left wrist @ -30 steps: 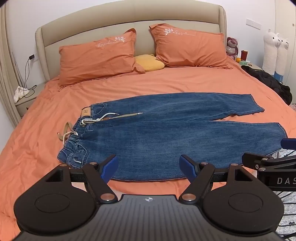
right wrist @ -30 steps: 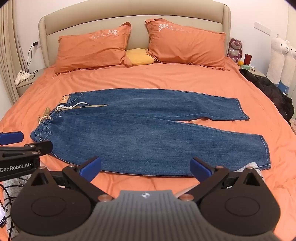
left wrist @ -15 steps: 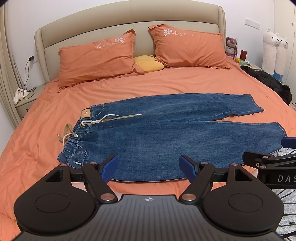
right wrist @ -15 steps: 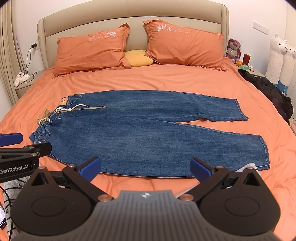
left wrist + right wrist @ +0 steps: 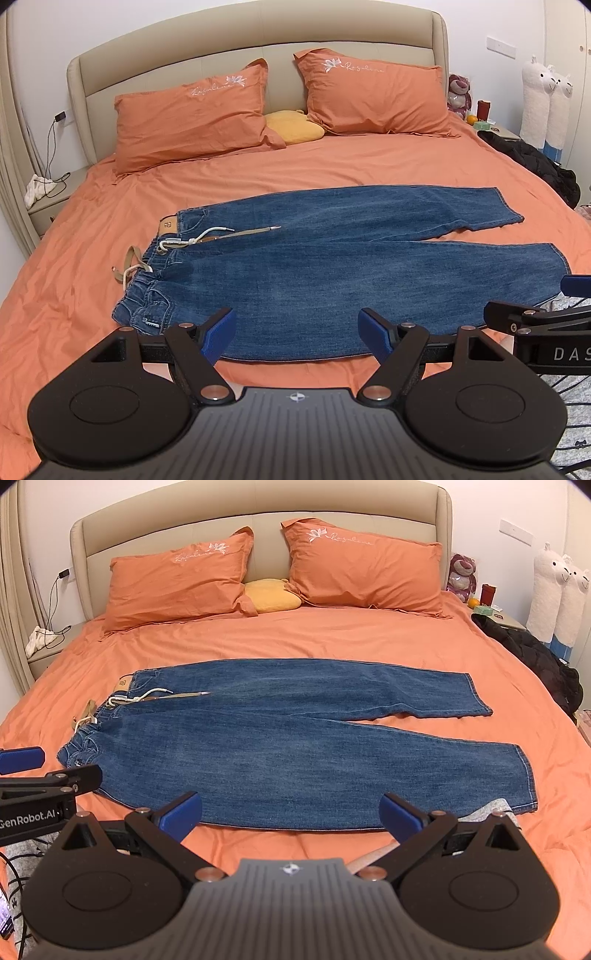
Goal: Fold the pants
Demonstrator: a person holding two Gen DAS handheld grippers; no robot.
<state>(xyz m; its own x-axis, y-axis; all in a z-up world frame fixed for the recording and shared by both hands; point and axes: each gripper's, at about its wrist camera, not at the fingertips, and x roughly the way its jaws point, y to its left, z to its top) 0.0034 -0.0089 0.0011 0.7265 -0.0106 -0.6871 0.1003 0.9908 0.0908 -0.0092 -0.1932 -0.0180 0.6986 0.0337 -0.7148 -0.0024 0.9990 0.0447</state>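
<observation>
Little has moved since a second ago: we still see the jeans (image 5: 295,746) spread flat on the orange bed (image 5: 332,642), below the pillows (image 5: 177,587). Our left gripper (image 5: 297,332) and right gripper (image 5: 291,814) hover wide open, empty, near the jeans' closest edge.

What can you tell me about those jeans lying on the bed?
The jeans are mid-blue denim with faded patches, spread flat and unfolded across the orange bedsheet. The gathered elastic waistband lies to the left, with a tan patch at its far corner, and a pale drawstring trails over the fabric. Both legs run to the right, parting slightly toward the hems; the near leg reaches farther. Nothing grips them: both grippers hover open at the near edge.
</observation>
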